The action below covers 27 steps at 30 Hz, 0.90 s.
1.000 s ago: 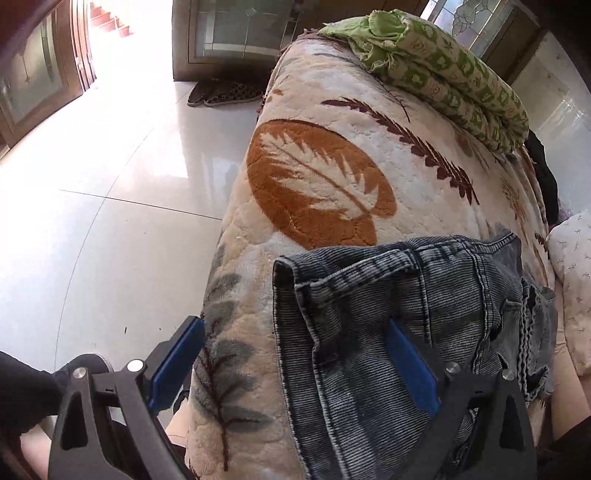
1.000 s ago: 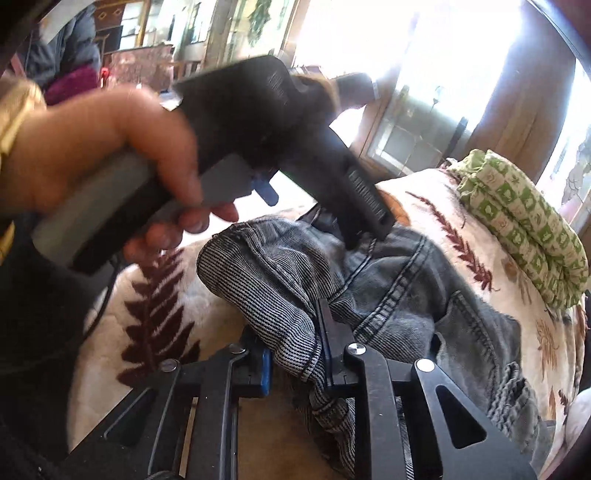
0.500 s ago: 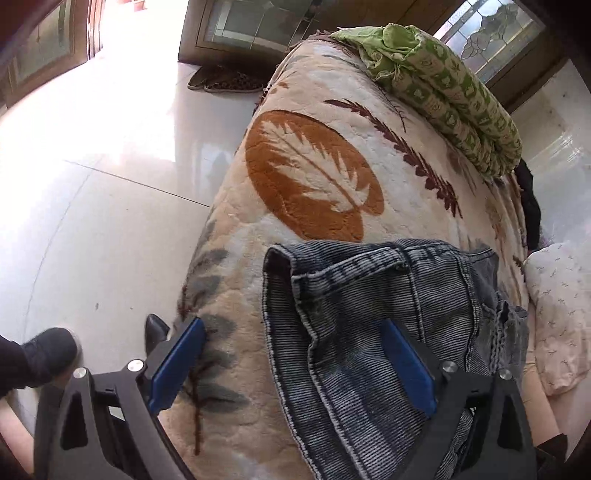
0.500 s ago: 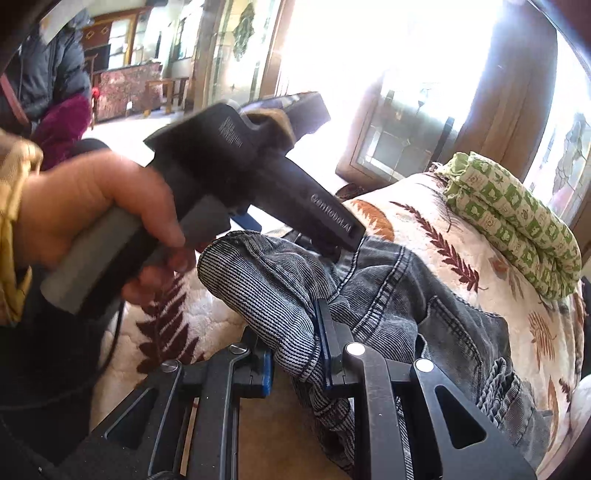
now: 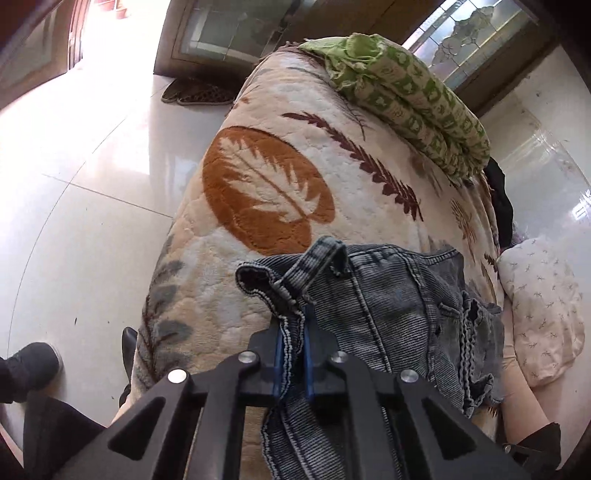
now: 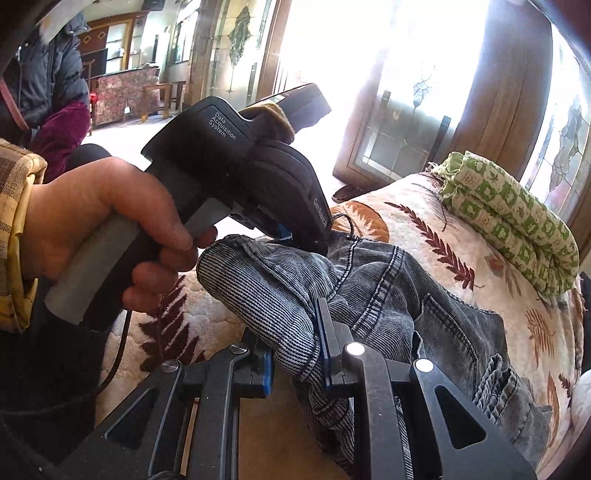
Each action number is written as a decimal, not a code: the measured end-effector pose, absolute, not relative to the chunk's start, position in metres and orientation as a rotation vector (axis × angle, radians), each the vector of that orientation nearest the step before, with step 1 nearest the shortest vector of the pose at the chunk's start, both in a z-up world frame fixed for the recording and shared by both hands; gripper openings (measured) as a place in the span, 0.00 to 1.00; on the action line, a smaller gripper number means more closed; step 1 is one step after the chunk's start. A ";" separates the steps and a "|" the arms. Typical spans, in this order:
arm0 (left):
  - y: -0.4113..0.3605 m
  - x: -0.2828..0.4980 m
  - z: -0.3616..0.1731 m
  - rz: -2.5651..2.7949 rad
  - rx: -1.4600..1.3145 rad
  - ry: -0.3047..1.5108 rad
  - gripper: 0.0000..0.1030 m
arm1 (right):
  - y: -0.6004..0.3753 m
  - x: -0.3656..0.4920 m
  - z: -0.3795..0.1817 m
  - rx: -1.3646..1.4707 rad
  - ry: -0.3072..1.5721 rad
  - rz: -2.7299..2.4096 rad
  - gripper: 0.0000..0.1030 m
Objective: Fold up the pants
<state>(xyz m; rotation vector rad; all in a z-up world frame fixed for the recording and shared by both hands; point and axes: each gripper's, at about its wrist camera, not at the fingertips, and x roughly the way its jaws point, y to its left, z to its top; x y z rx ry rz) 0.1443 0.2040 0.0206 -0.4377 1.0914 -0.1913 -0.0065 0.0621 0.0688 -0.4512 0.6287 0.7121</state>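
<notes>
Left wrist view shows a bed under a cream leaf-print blanket point(image 5: 295, 184), white tiled floor point(image 5: 74, 221) at 9 o'clock, a folded green quilt point(image 5: 406, 96) at 1 o'clock and wood-framed glass doors point(image 5: 236, 33) at 12. The grey denim pants point(image 5: 388, 314) lie bunched on the blanket's near end, the left gripper point(image 5: 293, 328) with jaws pressed onto a hem fold. Right wrist view has the right gripper point(image 6: 295, 354) with jaws pinching another bunch of the pants, while the left device at 10 o'clock reads "Data Acquisition System".
</notes>
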 end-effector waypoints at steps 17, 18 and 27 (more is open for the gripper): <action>0.148 0.140 0.112 -0.288 -0.309 0.945 0.07 | 0.003 -0.004 0.109 -0.267 0.606 0.614 0.16; 0.142 0.140 0.116 -0.297 -0.302 0.939 0.07 | -0.004 -0.003 0.111 -0.252 0.605 0.599 0.16; 0.054 0.146 0.152 -0.420 -0.212 0.894 0.07 | -0.071 0.001 0.126 -0.137 0.611 0.470 0.16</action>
